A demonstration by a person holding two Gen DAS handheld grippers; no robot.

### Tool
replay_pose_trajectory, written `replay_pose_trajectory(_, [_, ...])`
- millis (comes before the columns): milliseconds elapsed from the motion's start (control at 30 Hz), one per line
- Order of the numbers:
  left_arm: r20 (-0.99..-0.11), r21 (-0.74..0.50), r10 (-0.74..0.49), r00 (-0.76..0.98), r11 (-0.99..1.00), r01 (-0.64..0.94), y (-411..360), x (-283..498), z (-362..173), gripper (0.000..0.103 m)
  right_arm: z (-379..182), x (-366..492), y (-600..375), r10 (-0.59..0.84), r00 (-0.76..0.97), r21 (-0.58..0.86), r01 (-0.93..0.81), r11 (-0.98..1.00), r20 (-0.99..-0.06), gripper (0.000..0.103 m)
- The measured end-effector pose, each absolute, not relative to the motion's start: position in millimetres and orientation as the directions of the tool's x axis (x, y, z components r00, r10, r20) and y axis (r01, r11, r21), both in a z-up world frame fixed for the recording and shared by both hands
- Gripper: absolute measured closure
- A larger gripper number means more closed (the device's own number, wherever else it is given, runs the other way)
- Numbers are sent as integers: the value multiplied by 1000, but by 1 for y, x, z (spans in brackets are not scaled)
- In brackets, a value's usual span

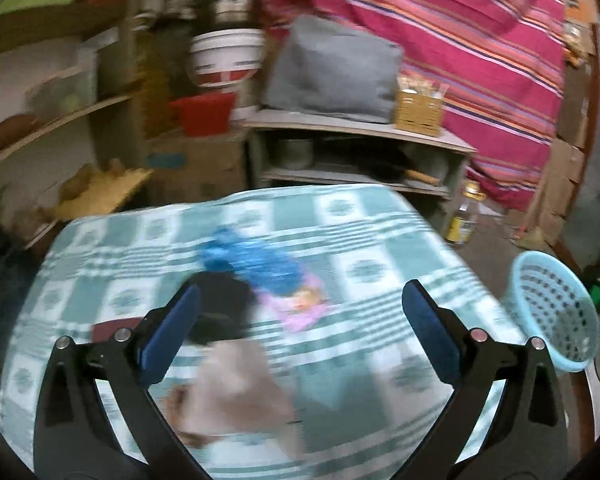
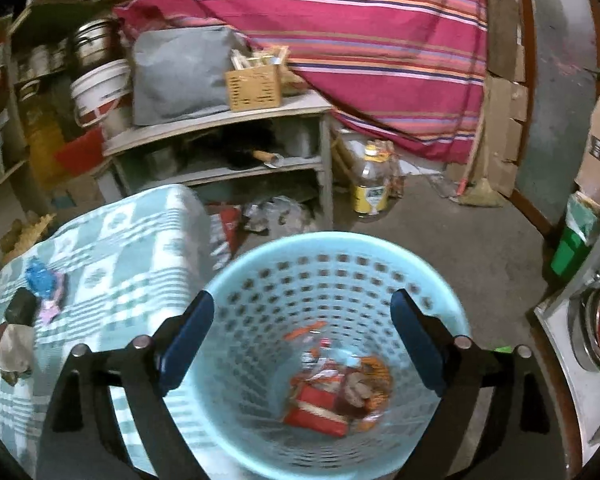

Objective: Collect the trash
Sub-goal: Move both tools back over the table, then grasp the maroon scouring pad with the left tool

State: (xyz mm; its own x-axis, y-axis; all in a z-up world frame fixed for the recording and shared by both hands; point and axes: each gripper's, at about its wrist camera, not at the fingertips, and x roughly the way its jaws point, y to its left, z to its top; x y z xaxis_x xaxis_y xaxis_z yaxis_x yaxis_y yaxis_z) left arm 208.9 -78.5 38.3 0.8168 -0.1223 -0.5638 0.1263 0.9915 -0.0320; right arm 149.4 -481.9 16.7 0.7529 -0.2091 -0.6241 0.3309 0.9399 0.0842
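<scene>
My left gripper [image 1: 300, 304] is open and empty above the green checked table [image 1: 380, 248]. On the table lie a blue crumpled wrapper [image 1: 244, 260], a pink wrapper [image 1: 300, 306], a black lump [image 1: 224, 304] and a beige crumpled paper [image 1: 236, 392]. My right gripper [image 2: 302, 326] is open and empty over the light blue perforated basket [image 2: 260, 280]. Red and orange wrappers [image 2: 332, 388] lie at the basket's bottom. The basket also shows in the left wrist view [image 1: 556, 312], right of the table. The table trash shows small in the right wrist view [image 2: 40, 284].
A grey shelf unit [image 1: 352, 128] with a grey bag and a wicker box stands behind the table. A yellow-labelled bottle [image 2: 372, 184] stands on the floor. A striped red cloth [image 2: 340, 40] hangs behind. A metal appliance [image 2: 588, 340] is at the right.
</scene>
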Motion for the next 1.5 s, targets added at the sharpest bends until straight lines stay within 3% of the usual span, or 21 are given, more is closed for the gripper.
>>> replay_pose_trajectory(267, [-597,-21,-8,802,1000,-6,11,217,22,6,19,170,-410,-132,775,91,237,967,-618,10])
replay_pose_trajectory(600, [-638,-21,31,770,998,-58,63,231,-2,6,5,197,-322,-98,766,14,138,990,-635,9])
replay_pose_trajectory(1167, [-756,-22,32,654,997,-74,85,260,-58,6,-21,228,-259,-73,728,-60,44,997,-681,9])
replay_pose_trajectory(1500, [-808,-116,-12,589,984,-138,96,278,-75,6,-28,234,-253,-50,712,-46,24,999,-700,9])
